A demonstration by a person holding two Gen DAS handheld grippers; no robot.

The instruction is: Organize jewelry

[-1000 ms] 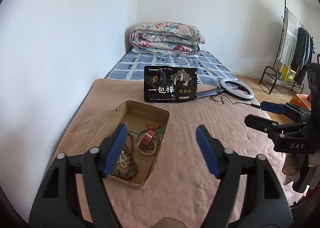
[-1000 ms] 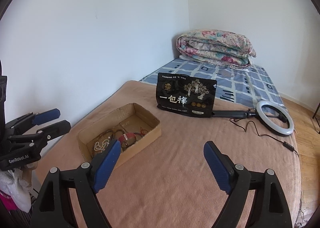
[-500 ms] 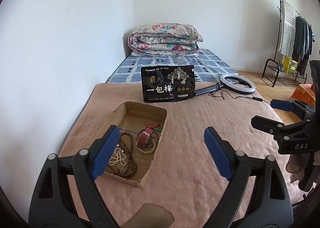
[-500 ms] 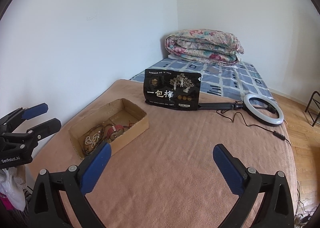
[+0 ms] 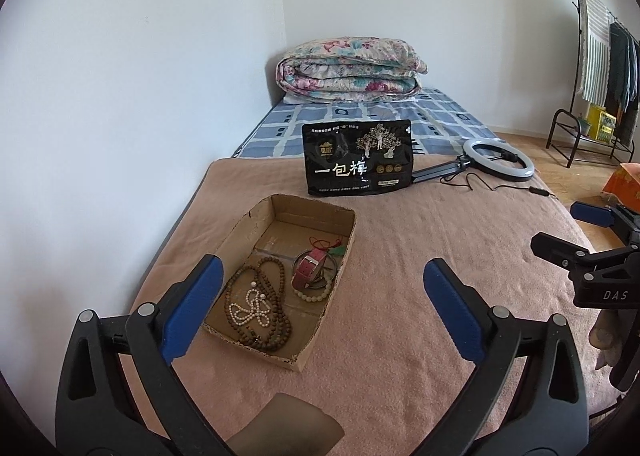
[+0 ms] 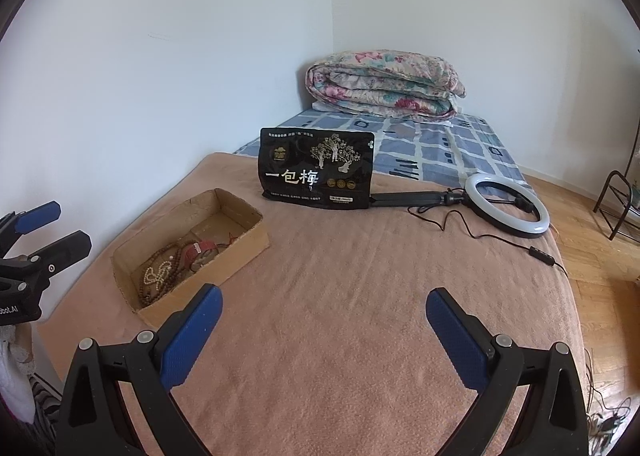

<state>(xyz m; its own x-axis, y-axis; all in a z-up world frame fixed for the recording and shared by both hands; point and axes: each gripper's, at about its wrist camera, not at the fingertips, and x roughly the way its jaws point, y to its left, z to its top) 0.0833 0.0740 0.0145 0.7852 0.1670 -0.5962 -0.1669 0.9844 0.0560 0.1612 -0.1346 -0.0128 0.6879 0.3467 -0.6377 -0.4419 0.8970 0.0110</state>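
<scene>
An open cardboard box (image 5: 256, 224) lies on the pink blanket and also shows in the right wrist view (image 6: 240, 252). It holds a brown bead necklace (image 5: 276, 332), a white pearl strand (image 5: 252, 306), a red-strap watch (image 5: 310, 270), a pale bead bracelet (image 5: 314, 292) and a red cord with a green charm (image 5: 338, 252). My left gripper (image 5: 324, 312) is open and empty, above the blanket just right of the box. My right gripper (image 6: 324, 332) is open and empty, held over bare blanket to the right of the box.
A black snack pouch (image 5: 358, 158) stands behind the box. A ring light (image 5: 498, 164) with its cable lies to the right. A folded floral quilt (image 5: 348, 70) sits at the far wall. A clothes rack (image 5: 600, 68) stands on the right.
Both grippers have pulled back and risen, so the box looks farther away. The jaws of both have opened wider. The jewelry stays in the box.
</scene>
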